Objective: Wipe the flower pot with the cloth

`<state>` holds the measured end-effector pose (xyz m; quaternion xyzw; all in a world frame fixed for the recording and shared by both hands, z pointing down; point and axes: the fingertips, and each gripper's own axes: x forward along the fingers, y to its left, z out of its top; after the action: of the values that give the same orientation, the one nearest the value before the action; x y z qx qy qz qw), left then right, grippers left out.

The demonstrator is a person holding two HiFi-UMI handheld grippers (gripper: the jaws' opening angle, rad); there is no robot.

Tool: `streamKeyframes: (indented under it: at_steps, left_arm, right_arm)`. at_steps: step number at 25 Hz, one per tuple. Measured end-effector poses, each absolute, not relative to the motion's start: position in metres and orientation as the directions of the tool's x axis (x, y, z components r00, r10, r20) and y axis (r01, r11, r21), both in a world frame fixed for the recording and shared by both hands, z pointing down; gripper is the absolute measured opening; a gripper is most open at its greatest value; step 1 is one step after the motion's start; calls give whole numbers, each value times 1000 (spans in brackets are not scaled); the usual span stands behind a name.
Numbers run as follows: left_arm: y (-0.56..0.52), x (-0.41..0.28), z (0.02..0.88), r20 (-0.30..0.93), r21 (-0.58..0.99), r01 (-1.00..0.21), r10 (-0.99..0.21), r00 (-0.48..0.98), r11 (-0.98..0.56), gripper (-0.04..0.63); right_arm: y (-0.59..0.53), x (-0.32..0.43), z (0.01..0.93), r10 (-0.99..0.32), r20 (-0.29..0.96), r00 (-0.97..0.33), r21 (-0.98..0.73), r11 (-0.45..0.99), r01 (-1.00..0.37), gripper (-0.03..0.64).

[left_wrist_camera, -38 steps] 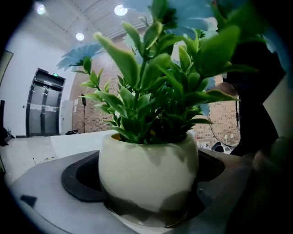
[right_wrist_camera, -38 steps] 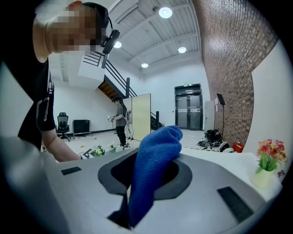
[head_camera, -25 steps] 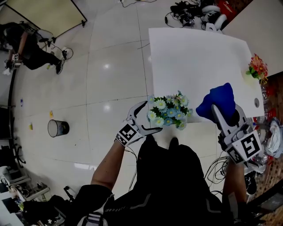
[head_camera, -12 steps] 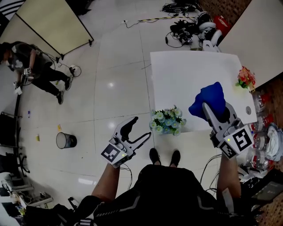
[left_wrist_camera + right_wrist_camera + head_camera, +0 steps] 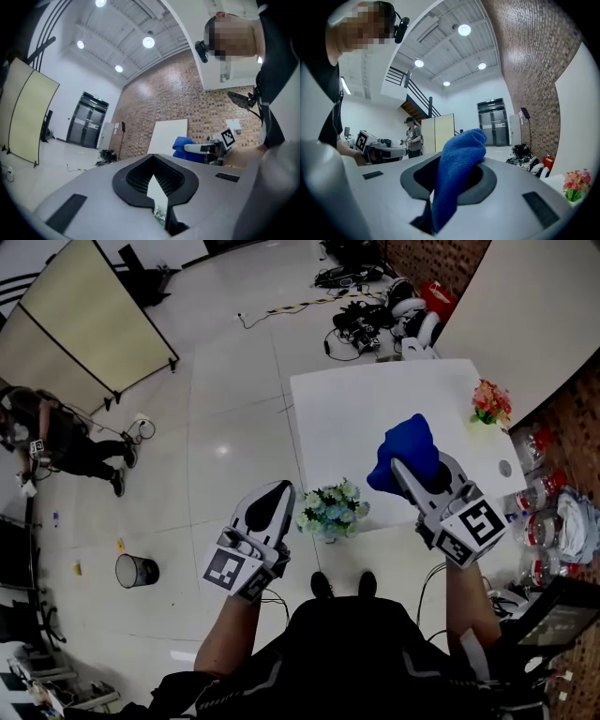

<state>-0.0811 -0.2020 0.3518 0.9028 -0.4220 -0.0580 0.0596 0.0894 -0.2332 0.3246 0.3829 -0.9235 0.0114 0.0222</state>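
The left gripper (image 5: 274, 498) has just closed on nothing, clear of the flower pot (image 5: 329, 511) at the table's (image 5: 375, 399) near edge. The right gripper (image 5: 409, 472) pinches the blue cloth (image 5: 403, 448). Wiping the pot unsteadied could push it off the edge

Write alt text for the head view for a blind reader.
Seen from above, a person holds a blue cloth in the right tool over a white table, where a flower pot stands at the near edge. The left tool, just closed and empty, hangs over the floor.
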Motion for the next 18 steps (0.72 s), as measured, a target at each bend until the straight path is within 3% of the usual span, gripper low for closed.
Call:
streamKeyframes:
  at_steps: [8, 13, 18]
  left_arm:
    - [-199, -67, 331, -52, 188, -814, -833, 551, -550, 5]
    - [-174, -60, 340, -3, 160, -856, -868, 497, -491, 5]
    - [-128, -67, 321, -40, 188, -853, -872, 488, -486, 5]
  right_arm:
    - [-221, 121, 321, -677, 24, -736, -18, 735, -677, 77]
    - [-201, 115, 335, -614, 48, -788, -26, 788, -616, 77]
    - [-164, 105, 323, -610, 38, -791, -28, 791, -611, 77]
